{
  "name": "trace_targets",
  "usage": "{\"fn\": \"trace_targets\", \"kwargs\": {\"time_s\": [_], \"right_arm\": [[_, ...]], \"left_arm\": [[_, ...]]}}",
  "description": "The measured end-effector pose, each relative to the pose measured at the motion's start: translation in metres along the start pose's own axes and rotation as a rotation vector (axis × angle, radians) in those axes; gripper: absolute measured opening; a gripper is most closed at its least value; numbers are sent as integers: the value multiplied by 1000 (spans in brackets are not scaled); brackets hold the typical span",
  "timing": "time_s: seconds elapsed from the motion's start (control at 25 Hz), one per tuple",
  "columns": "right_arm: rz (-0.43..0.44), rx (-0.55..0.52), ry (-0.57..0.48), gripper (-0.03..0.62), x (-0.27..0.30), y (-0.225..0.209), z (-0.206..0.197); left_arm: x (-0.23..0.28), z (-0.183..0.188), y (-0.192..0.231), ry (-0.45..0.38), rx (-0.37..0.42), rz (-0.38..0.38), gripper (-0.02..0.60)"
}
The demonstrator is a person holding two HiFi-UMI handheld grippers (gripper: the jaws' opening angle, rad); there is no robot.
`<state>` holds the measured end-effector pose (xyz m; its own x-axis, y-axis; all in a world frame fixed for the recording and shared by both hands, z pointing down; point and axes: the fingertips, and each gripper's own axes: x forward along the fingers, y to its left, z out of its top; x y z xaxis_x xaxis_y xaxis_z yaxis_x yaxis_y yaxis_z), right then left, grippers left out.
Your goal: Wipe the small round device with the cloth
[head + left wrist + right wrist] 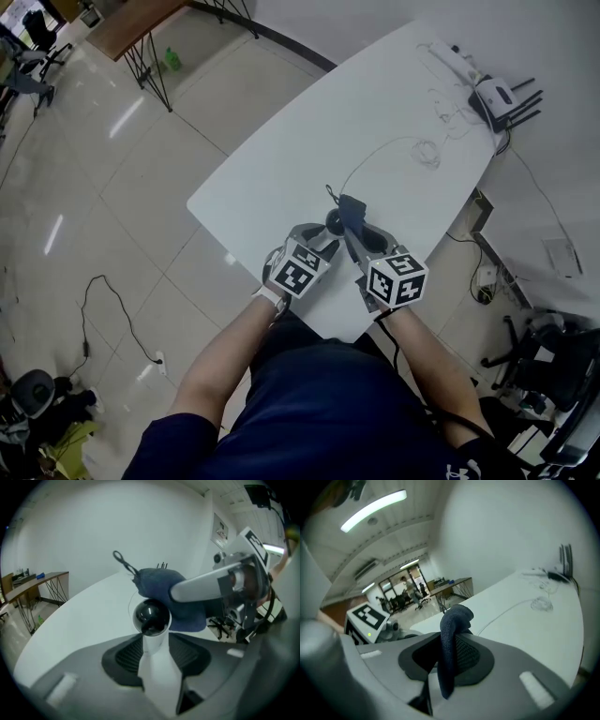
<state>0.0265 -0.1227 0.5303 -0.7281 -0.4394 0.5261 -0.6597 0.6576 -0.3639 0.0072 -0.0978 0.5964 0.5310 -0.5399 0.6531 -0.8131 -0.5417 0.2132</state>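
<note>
Glossy black, the small round device [151,617] is a ball-shaped head seated in a smooth white collar on a white stem. The left claw [157,656] is clenched on that stem between its ribbed black pads and holds the device upright above the near edge of the desk [309,159]. Just behind the ball, at its upper right, hangs the cloth [161,585], dark blue, soft and finely knitted, bunched into a rounded fold. Whether the cloth actually touches the ball cannot be told. The right claw [447,656] is clamped on the cloth, which stands up between its jaws as a narrow folded strip. In the left gripper view a grey finger of the right claw crosses in front of the cloth and covers part of it. A thin dark cord loop [123,562] sticks out past the cloth on the far side.

From the head view both claws meet over the desk, which is matte white with rounded corners. A thin pale cable [427,150] lies coiled further along it, and a white router [502,98] with black antennas sits near the far end. Shiny pale tiles [112,187] cover the floor around, with a black cable [103,309] trailing across them, a wooden table [131,23] on black wire legs, and a green bottle [172,59] beside it.
</note>
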Motion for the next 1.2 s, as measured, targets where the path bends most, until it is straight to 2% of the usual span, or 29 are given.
{"fn": "trace_targets", "kwargs": {"time_s": [0.16, 0.24, 0.32, 0.36, 0.44, 0.6, 0.76, 0.84, 0.92, 1.08, 1.2], "right_arm": [[-10, -343, 102, 74, 4, 25, -11], [3, -460, 144, 74, 7, 39, -16], [15, -492, 150, 74, 7, 45, -20], [18, -458, 128, 74, 5, 44, -19], [18, -287, 41, 74, -3, 34, -9], [-18, 199, -119, 74, -23, -10, 10], [-76, 633, -202, 74, -28, -58, -18], [-79, 839, -227, 74, -22, -67, -42], [-65, 961, -229, 74, -11, -63, -63], [-93, 1074, -237, 74, 7, -53, -88], [-122, 1141, -269, 74, 9, -55, -96]], "left_arm": [[-2, 0, -1, 1, 6, -5, 170], [-2, -1, 0, 4, 9, -5, 170], [-2, -3, -2, 7, 8, -8, 171], [-3, -4, -2, 8, 4, -9, 171], [-6, -6, -1, 7, -9, -9, 170], [-13, -13, 10, 11, -28, 10, 170], [-18, -11, 25, 12, -30, 25, 170], [-16, -5, 28, 13, -16, 3, 179], [-13, -1, 26, 27, 30, -46, 196], [-7, -4, 20, 107, 217, -155, 244], [1, -8, 18, 141, 307, -214, 255]]}}
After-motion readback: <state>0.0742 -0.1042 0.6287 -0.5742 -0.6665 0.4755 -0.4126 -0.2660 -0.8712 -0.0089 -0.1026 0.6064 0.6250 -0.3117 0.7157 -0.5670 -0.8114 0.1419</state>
